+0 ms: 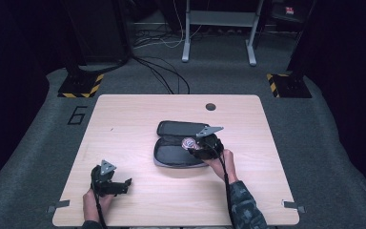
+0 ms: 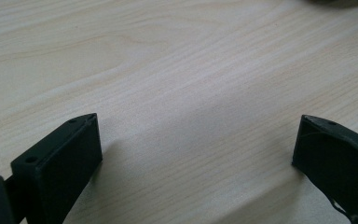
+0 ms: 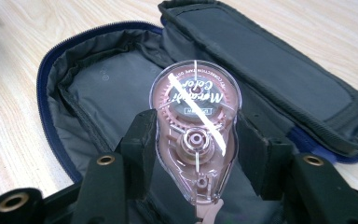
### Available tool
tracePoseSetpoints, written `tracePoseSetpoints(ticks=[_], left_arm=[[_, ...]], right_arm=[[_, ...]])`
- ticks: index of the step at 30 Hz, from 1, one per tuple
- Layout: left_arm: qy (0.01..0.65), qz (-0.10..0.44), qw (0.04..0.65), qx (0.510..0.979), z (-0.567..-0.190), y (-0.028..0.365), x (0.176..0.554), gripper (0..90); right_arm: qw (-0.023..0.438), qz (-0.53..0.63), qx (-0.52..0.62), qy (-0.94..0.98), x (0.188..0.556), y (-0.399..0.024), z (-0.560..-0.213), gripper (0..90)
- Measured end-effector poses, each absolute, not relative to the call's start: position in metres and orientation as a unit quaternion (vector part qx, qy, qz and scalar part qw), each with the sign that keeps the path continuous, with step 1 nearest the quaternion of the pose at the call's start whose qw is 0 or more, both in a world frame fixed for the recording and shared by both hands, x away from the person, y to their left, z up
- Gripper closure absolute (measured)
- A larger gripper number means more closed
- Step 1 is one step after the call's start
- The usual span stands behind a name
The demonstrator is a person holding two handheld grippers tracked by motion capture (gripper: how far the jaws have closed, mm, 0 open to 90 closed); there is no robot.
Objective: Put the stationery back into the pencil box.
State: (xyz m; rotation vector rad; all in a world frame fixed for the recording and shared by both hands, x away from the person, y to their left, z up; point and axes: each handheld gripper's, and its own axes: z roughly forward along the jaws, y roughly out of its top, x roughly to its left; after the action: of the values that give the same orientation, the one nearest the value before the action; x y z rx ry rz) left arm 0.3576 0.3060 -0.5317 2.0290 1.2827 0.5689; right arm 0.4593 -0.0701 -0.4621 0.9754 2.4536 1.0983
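A clear pink correction-tape dispenser (image 3: 195,128) sits between the pads of my right gripper (image 3: 195,151), which is shut on its two sides. It hangs over the open grey pencil case (image 3: 107,88), above the nearer half. From above, the dispenser (image 1: 189,142) and right gripper (image 1: 195,147) are over the middle of the case (image 1: 171,155), which lies unzipped and spread flat at the table's centre. My left gripper (image 1: 124,183) rests near the front left of the table, jaws wide apart; in its own view the left gripper (image 2: 196,144) has only bare wood between its fingers.
The wooden table (image 1: 124,119) has a dark round hole (image 1: 210,106) near its far edge. Beyond the table are floor cables (image 1: 162,71), a metal stand (image 1: 219,28) and yellow-black striped bases (image 1: 81,86). Small clamps (image 1: 57,206) sit at the front corners.
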Motion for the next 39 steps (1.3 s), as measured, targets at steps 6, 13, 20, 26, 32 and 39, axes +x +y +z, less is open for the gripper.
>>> tracePoseSetpoints(ticks=[6, 13, 20, 26, 32, 39], left_arm=[[0.490, 0.218, 0.331, 0.777, -0.532, 0.306, 0.358, 1.2], [0.491, 0.218, 0.331, 0.776, -0.532, 0.306, 0.358, 1.2], [0.490, 0.217, 0.330, 0.777, -0.531, 0.306, 0.358, 1.2], [0.491, 0.217, 0.330, 0.777, -0.531, 0.306, 0.358, 1.2], [0.490, 0.218, 0.330, 0.777, -0.531, 0.306, 0.358, 1.2], [0.490, 0.218, 0.330, 0.777, -0.531, 0.306, 0.358, 1.2]], right_arm=[[0.133, 0.374, 0.334, 0.855, 0.463, -0.060, -0.470, 49.7], [0.123, 0.356, 0.330, 0.866, 0.467, -0.050, -0.477, 49.7], [0.121, 0.339, 0.333, 0.871, 0.469, -0.041, -0.484, 49.7], [0.121, 0.333, 0.339, 0.871, 0.469, -0.034, -0.486, 49.6], [0.120, 0.323, 0.337, 0.876, 0.472, -0.031, -0.489, 49.5], [0.123, 0.322, 0.345, 0.873, 0.473, -0.031, -0.490, 36.8]])
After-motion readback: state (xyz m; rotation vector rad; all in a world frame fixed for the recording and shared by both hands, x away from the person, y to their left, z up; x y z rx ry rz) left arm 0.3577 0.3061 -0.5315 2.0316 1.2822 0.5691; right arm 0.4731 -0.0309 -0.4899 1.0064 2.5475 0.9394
